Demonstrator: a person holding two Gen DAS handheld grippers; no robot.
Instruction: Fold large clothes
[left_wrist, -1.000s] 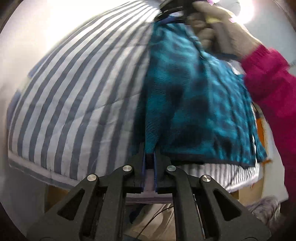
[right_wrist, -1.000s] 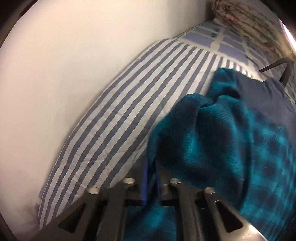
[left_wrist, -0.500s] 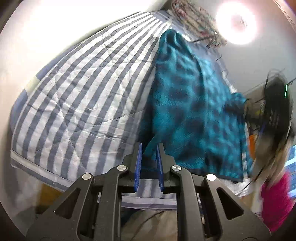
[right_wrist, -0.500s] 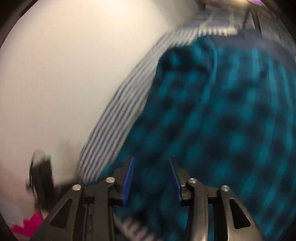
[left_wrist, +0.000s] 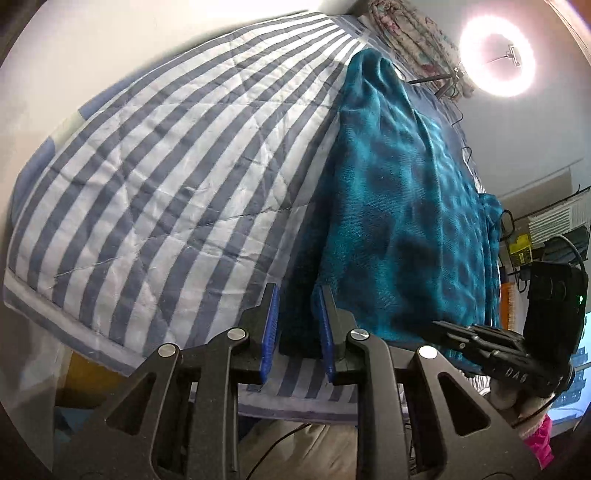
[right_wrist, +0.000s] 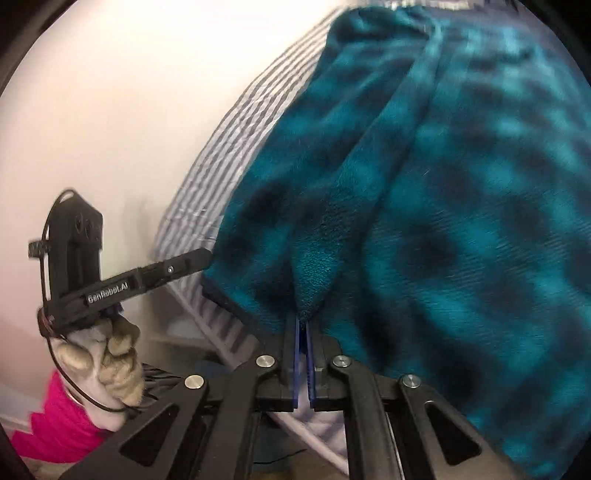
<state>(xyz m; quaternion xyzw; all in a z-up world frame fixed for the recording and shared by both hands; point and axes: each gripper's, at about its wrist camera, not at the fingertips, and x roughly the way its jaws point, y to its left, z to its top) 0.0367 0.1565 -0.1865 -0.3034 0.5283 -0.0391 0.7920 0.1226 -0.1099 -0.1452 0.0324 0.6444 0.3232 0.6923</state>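
Teal fleece garment (left_wrist: 399, 206) flat on striped bed (left_wrist: 155, 177), long axis running 12 to 6. Right gripper (right_wrist: 303, 325) just clamped onto near hem fold. Left gripper (left_wrist: 298, 314) just easing apart, 6 o'clock corner between pads, seemingly loose

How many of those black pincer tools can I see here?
2. The left gripper has its jaws apart at the near left corner of the teal garment, having just been opening. The right gripper is pinched shut on a fold of the garment's near edge.
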